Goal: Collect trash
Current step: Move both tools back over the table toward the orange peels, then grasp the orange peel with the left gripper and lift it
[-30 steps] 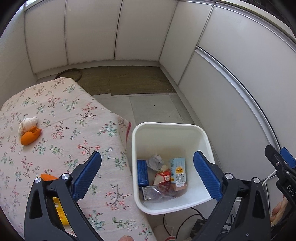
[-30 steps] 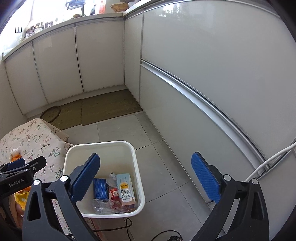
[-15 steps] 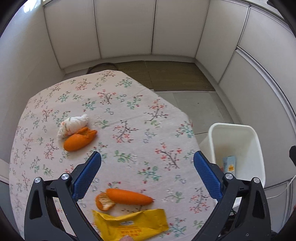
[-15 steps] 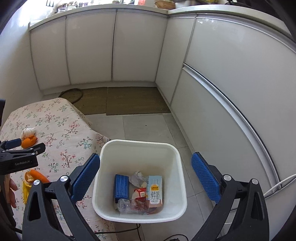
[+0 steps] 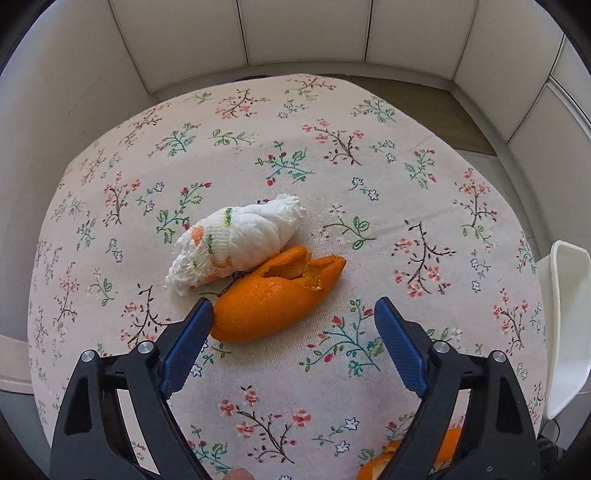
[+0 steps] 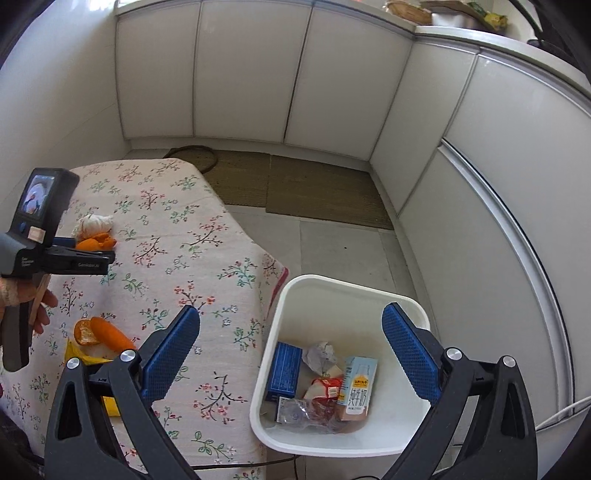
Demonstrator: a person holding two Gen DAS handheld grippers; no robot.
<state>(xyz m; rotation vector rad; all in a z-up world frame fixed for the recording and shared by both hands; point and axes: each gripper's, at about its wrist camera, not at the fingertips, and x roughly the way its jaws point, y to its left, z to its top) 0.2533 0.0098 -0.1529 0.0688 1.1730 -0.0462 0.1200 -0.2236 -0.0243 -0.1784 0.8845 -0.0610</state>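
A floral-clothed table (image 5: 332, 177) is standing among white cabinets (image 6: 251, 74), carrying an orange peel (image 5: 273, 299) touching a crumpled tissue (image 5: 236, 240). Beside it, a white bin (image 6: 354, 295) is holding cartons and wrappers. The left hand-held gripper (image 5: 293, 314) is hovering spread around the peel; the right hand-held gripper (image 6: 291, 328) is hanging spread, empty.

Home kitchen here: white cabinet doors (image 6: 251, 74) wrap the far and right walls under a countertop (image 6: 517, 44) w/ a basket (image 6: 406, 11) on it. Woven mats (image 6: 317, 188) on grey floor tiles (image 6: 340, 251). Near left, a table in a floral tablecloth (image 5: 332, 155); white bin (image 6: 354, 295) beside it holds food packaging.
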